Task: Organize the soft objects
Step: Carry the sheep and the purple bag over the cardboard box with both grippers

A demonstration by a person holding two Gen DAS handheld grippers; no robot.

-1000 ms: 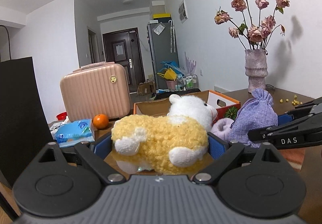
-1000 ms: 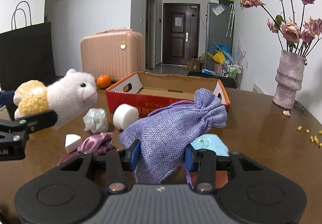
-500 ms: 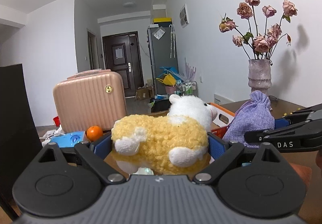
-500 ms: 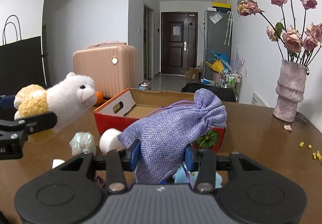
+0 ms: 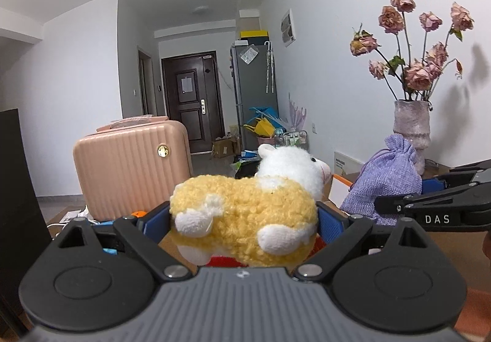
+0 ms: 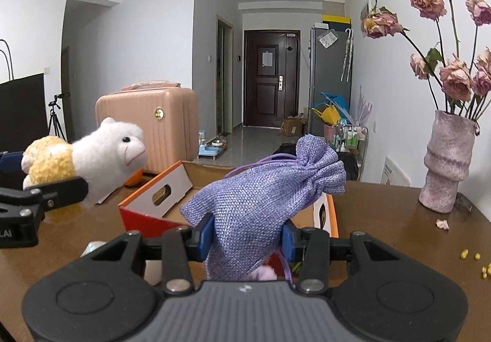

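The left gripper [image 5: 244,219] has its 2 blue-padded fingers [image 5: 155,220] pressed on the yellow body of a plush alpaca [image 5: 245,213], which is held off the tabletop [image 6: 383,219] with its white head pointing away from the camera. In the right wrist view the same toy shows at the left edge, its head turned toward the box [image 6: 172,197].

The right gripper [image 6: 248,234] stands narrow, both fingers [image 6: 205,231] pinching the lower part of a purple pouch [image 6: 264,204]. The pouch is lifted clear of the tabletop, its gathered neck and drawstring leaning up and to the right, and it hangs in front of the open cardboard box with red and orange sides. From the left wrist view the pouch sits just right of the alpaca, with the right gripper's black finger marked "DAS" in front of it.

Low between the right fingers, a pale pink soft item [image 6: 264,273] shows under the pouch, blurred. A white item [image 6: 152,273] lies left of it, partly hidden by the gripper.

A vase [image 6: 446,164] of dried roses stands on the tabletop at the right. A pink suitcase [image 6: 147,127] stands behind the box, with an orange [image 6: 135,180] beside it.
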